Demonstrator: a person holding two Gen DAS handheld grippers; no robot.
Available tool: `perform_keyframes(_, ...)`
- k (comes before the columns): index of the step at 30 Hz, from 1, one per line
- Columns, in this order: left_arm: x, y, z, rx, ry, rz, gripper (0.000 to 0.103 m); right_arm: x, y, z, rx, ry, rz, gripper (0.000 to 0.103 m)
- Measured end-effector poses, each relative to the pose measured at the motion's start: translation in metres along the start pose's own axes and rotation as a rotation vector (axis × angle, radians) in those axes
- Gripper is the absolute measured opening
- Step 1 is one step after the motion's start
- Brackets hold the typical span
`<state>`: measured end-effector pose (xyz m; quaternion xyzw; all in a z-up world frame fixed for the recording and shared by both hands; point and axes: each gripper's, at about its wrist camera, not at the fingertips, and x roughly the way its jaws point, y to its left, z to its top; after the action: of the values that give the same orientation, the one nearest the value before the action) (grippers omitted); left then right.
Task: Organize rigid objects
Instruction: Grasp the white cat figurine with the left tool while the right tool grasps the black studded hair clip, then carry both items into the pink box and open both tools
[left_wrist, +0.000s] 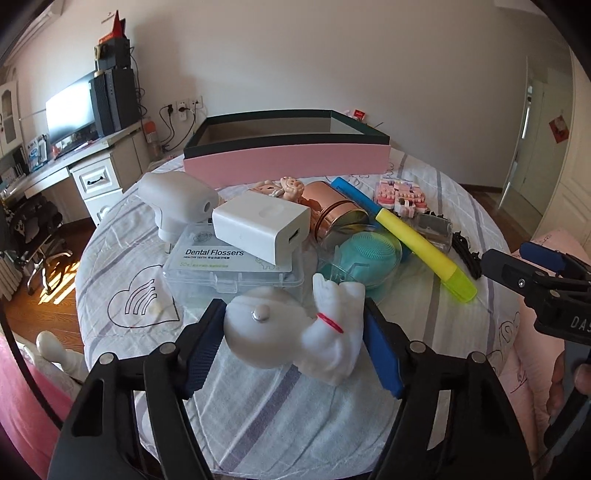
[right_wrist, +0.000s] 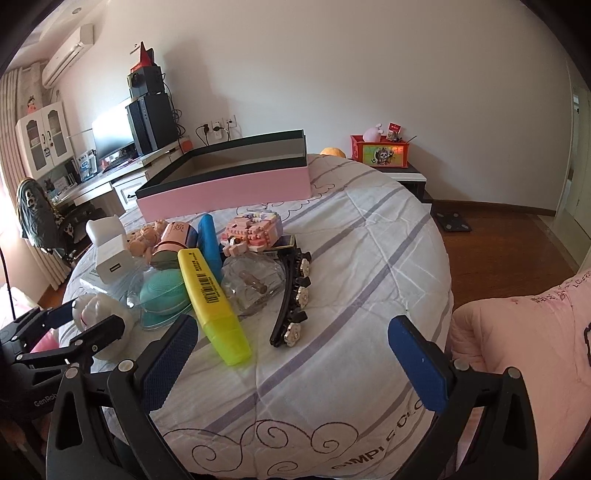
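Observation:
A white animal figurine (left_wrist: 295, 332) with a red collar lies on the striped bed sheet, and my left gripper (left_wrist: 293, 332) is shut on it, a blue pad against each side. In the right wrist view the same figurine (right_wrist: 107, 317) shows at the left edge inside that gripper (right_wrist: 79, 325). My right gripper (right_wrist: 293, 332) hangs open above the sheet, with nothing between its fingers; a yellow highlighter (right_wrist: 210, 291) and a black flowered hair clip (right_wrist: 291, 299) lie just ahead. An open pink box (left_wrist: 288, 162) with a dark rim stands at the back.
Behind the figurine lie a dental flosser case (left_wrist: 221, 266), white charger (left_wrist: 258, 225), teal face brush (left_wrist: 369, 254), copper tin (left_wrist: 332, 218), blue highlighter (left_wrist: 354, 195) and pink brick model (left_wrist: 399, 195). A pink quilt (right_wrist: 535, 332) bulges at the right. A desk (left_wrist: 92, 155) stands left.

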<state>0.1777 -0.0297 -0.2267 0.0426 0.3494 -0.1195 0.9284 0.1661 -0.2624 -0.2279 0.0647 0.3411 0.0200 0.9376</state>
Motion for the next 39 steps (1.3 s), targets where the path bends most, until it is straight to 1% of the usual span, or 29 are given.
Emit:
perform_keyframes(5, -0.005, 0.001, 0.002, 0.020, -0.015, -0.009, 0.073, 0.017, -0.004, 0.006, -0.010, 0.018, -0.027, 0.103)
perform_keyframes(7, -0.006, 0.000, 0.005, 0.028, -0.022, 0.004, 0.073, 0.028, -0.005, 0.008, -0.028, 0.033, -0.027, 0.097)
perform_keyframes(8, -0.007, 0.000, 0.006, 0.036, -0.027, 0.005, 0.073, 0.034, -0.005, 0.010, -0.039, 0.048, -0.031, 0.091)
perform_keyframes(10, -0.009, -0.002, 0.008, 0.043, -0.037, 0.006, 0.073, 0.043, -0.005, 0.011, -0.058, 0.068, -0.030, 0.073)
perform_keyframes(11, -0.009, -0.002, 0.010, 0.044, -0.040, 0.008, 0.073, 0.048, -0.004, 0.011, -0.071, 0.080, -0.039, 0.058)
perform_keyframes(12, -0.010, -0.002, 0.011, 0.046, -0.042, 0.007, 0.073, 0.050, -0.003, 0.012, -0.089, 0.079, -0.049, 0.054)
perform_keyframes(13, -0.011, -0.002, 0.013, 0.048, -0.049, 0.006, 0.073, 0.053, -0.002, 0.013, -0.109, 0.076, -0.051, 0.053)
perform_keyframes(14, -0.013, -0.001, 0.014, 0.050, -0.058, 0.008, 0.073, 0.055, -0.002, 0.014, -0.125, 0.079, -0.047, 0.048)
perform_keyframes(16, -0.014, -0.003, 0.018, 0.060, -0.068, 0.011, 0.073, 0.056, -0.001, 0.015, -0.150, 0.074, -0.031, 0.033)
perform_keyframes(17, -0.015, -0.004, 0.020, 0.063, -0.073, 0.010, 0.073, 0.055, 0.000, 0.015, -0.161, 0.072, -0.021, 0.018)
perform_keyframes(22, -0.019, -0.007, 0.029, 0.069, -0.093, -0.012, 0.073, 0.050, -0.006, 0.018, -0.149, 0.064, 0.020, 0.018)
perform_keyframes(26, -0.022, -0.009, 0.039, 0.071, -0.107, -0.048, 0.073, 0.036, -0.006, 0.025, -0.136, 0.019, 0.034, 0.018)
perform_keyframes(30, -0.025, -0.007, 0.057, 0.065, -0.136, -0.084, 0.073, 0.022, -0.001, 0.042, -0.143, -0.038, 0.051, 0.019)
perform_keyframes(35, -0.018, 0.001, 0.095, 0.052, -0.159, -0.106, 0.073, 0.026, 0.014, 0.078, -0.177, -0.078, 0.106, 0.019)
perform_keyframes(37, -0.009, 0.005, 0.116, 0.058, -0.161, -0.094, 0.073, 0.034, 0.024, 0.096, -0.198, -0.084, 0.137, 0.019)
perform_keyframes(39, 0.003, 0.009, 0.138, 0.073, -0.169, -0.039, 0.073, 0.047, 0.033, 0.117, -0.214, -0.089, 0.155, 0.019)
